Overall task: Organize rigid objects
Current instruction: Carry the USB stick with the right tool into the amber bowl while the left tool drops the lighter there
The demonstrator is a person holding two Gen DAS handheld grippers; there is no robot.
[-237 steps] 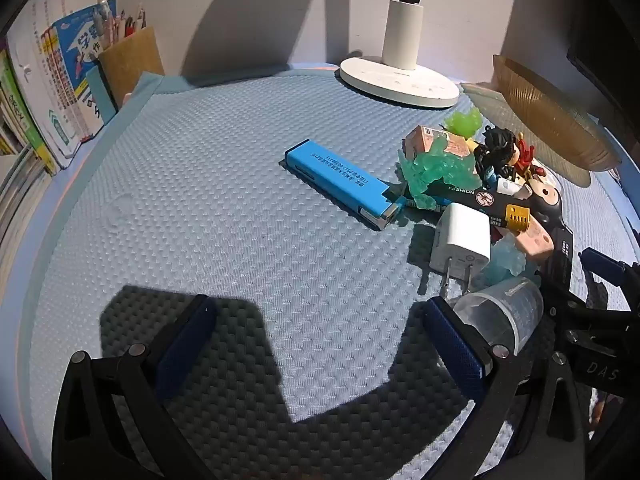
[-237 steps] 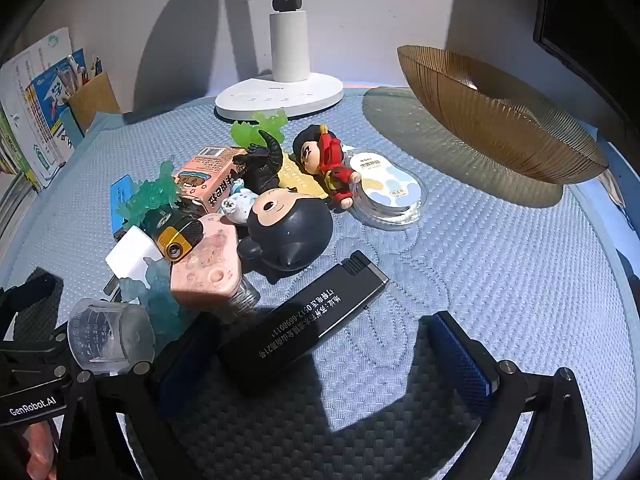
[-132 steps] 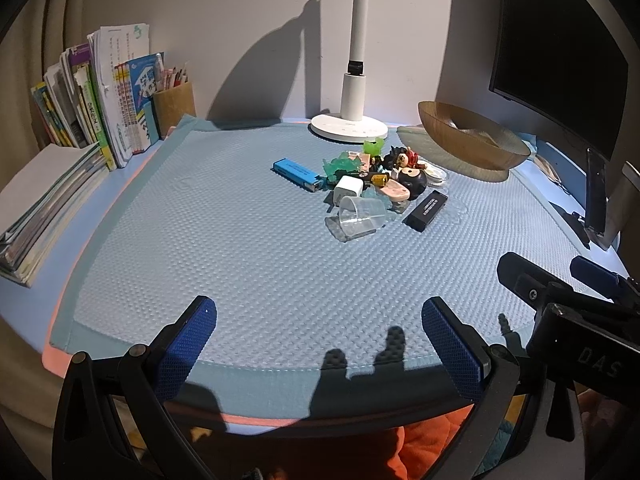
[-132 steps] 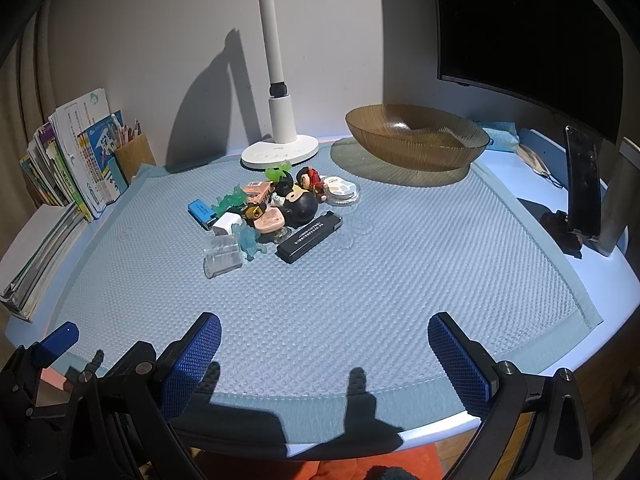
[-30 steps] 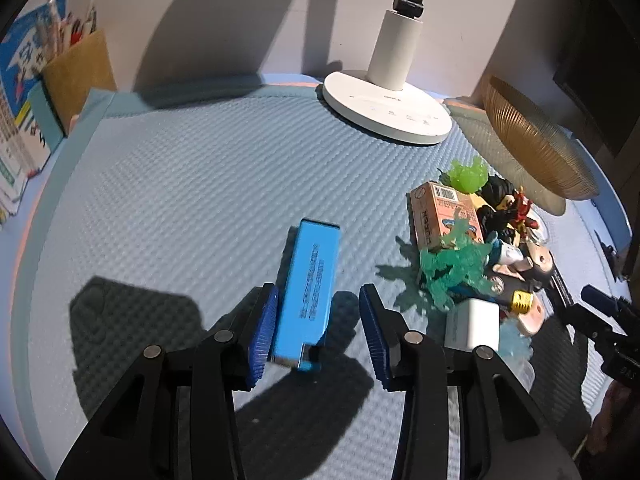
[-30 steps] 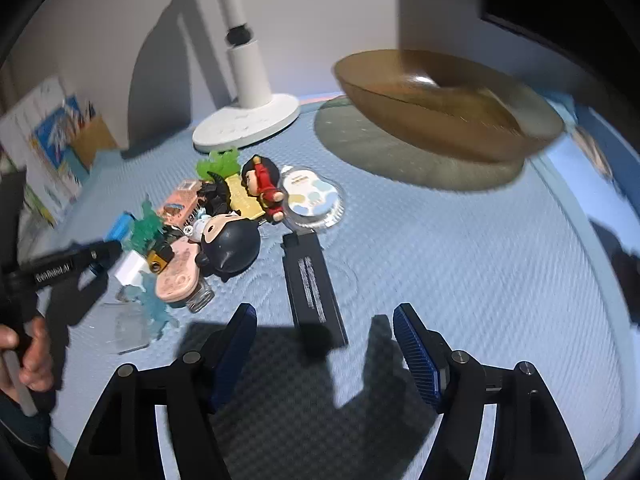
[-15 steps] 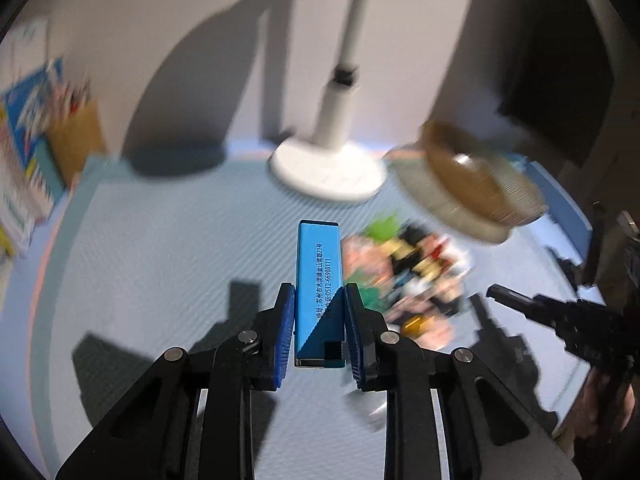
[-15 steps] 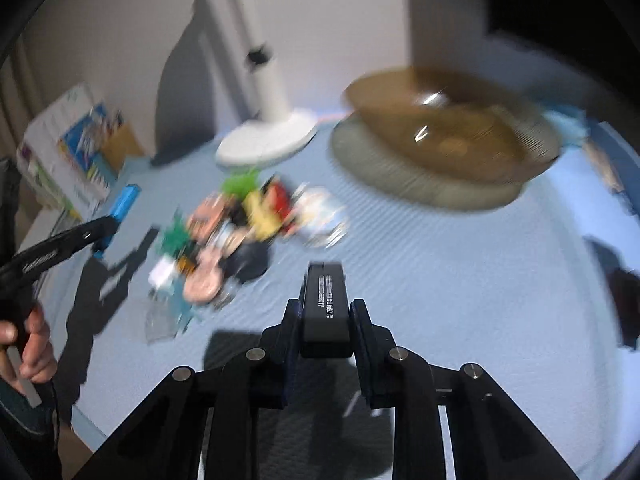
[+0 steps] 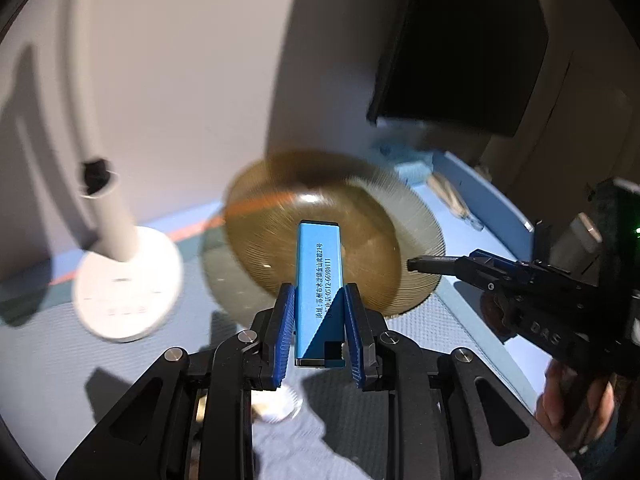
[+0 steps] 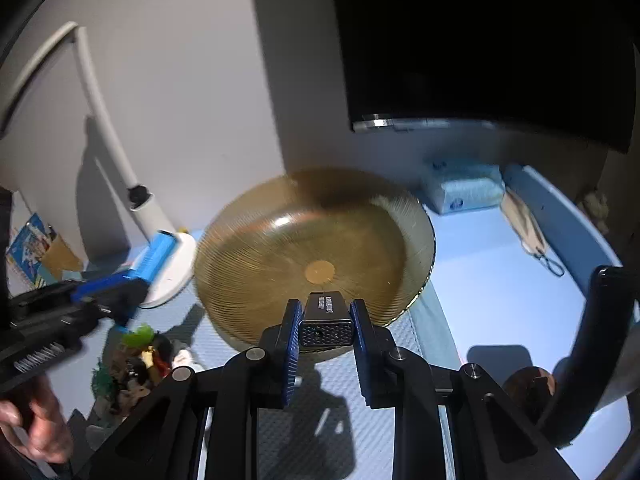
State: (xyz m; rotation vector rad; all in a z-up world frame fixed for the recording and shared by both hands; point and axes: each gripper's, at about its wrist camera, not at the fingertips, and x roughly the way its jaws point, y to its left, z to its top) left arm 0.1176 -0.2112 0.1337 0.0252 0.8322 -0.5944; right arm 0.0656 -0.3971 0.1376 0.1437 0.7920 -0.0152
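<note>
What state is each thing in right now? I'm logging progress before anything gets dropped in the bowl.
Blue lighter: clamped in left gripper, lifted.
Black lighter: clamped in right gripper, lifted.
Amber bowl: upright on the desk, nothing inside.
Toy pile: on the mat, untouched.
Monitor: screen dark.

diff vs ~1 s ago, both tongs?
Left tongs closed on the blue lighter and lifted it off the mat toward the amber bowl. Right tongs closed on the black lighter and carried it up over the bowl's near rim. Unchanged: the toy pile sits on the mat, the lamp and bowl in place, the bowl empty.
</note>
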